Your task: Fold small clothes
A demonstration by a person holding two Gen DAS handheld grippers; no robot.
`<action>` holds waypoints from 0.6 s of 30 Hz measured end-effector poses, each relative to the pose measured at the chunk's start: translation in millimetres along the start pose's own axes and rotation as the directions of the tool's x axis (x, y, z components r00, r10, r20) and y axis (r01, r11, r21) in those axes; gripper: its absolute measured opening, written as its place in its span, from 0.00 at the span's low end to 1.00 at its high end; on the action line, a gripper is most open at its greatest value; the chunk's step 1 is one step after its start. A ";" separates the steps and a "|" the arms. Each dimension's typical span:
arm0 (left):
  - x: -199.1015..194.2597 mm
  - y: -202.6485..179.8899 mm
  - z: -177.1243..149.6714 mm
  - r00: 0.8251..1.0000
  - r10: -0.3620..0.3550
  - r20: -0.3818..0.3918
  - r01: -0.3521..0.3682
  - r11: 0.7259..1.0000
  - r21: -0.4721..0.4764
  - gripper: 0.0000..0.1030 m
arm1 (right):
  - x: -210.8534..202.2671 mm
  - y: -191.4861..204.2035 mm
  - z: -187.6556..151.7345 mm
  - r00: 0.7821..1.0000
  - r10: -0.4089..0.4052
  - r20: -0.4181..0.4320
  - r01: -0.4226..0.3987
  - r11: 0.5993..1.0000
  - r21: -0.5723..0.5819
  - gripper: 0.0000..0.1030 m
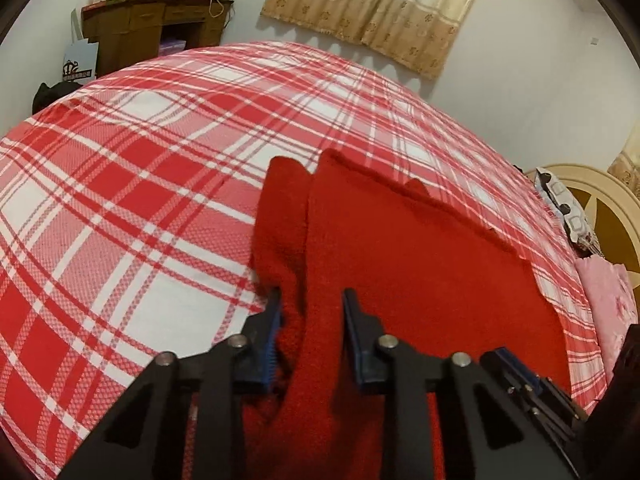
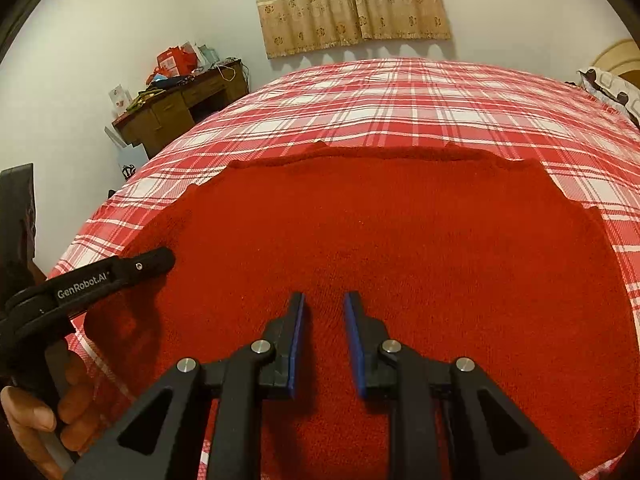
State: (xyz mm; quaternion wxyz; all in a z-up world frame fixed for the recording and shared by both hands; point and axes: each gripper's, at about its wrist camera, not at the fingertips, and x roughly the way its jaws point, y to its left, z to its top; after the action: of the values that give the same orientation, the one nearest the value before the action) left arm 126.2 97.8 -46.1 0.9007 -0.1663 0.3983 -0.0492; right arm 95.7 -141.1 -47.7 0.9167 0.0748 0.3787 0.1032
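Note:
A red knitted garment (image 2: pixel 400 240) lies spread on the red-and-white plaid bed (image 2: pixel 400 96). In the left wrist view a raised fold of the garment (image 1: pixel 312 240) runs up between the fingers of my left gripper (image 1: pixel 310 300), whose jaws stand apart around it; I cannot tell if they pinch it. My right gripper (image 2: pixel 323 300) is open and empty, hovering just above the garment's middle. The left gripper's body (image 2: pixel 100 276) shows at the garment's left edge in the right wrist view.
A wooden desk (image 2: pixel 180 108) with clutter stands against the far wall left of the bed. Beige curtains (image 2: pixel 348 4) hang behind. A headboard (image 1: pixel 600 200) and pink pillow (image 1: pixel 608 300) lie at the right end of the bed.

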 end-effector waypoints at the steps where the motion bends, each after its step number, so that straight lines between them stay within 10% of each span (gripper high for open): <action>1: -2.2 -1.1 1.0 1.000 -0.006 0.006 0.006 1.000 0.002 0.24 | 0.0 -0.2 0.0 1.000 0.002 0.000 -0.002 1.000 0.003 0.21; 18: -15.4 -120.4 -5.3 0.986 -0.168 0.017 0.156 0.942 0.299 0.17 | -49.5 -89.9 22.6 0.985 0.154 0.074 -0.168 0.945 0.281 0.21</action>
State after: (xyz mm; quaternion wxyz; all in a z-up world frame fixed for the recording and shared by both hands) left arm 117.2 -13.4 2.2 0.9166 -0.0625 0.3523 -0.1787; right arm 89.3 -241.6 -17.6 0.8941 0.2398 0.3589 0.1198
